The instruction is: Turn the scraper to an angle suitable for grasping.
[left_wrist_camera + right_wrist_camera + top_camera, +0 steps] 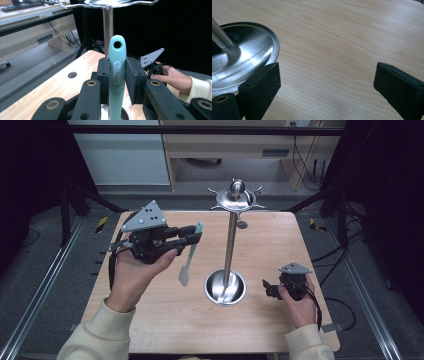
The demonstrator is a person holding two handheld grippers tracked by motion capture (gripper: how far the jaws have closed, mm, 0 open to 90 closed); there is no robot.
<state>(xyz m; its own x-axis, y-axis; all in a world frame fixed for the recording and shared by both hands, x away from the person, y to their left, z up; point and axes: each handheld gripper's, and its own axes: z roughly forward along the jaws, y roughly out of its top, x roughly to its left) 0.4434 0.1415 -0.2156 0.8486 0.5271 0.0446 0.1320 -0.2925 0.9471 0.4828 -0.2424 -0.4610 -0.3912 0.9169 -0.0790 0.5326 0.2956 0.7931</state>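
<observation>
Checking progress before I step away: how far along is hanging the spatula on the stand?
Done: the left gripper has the teal spatula clamped and off the table. In hand: holding it beside the steel stand. Left: hooking its handle hole onto a top arm. The right gripper rests open.

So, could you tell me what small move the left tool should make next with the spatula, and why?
Probably lift the left tool a bit higher toward the stand. It is shut on the spatula, whose handle hole points up, while the hooks at the stand's top sit well above that hole. The blade hangs off the table, so nothing blocks a rise.
</observation>
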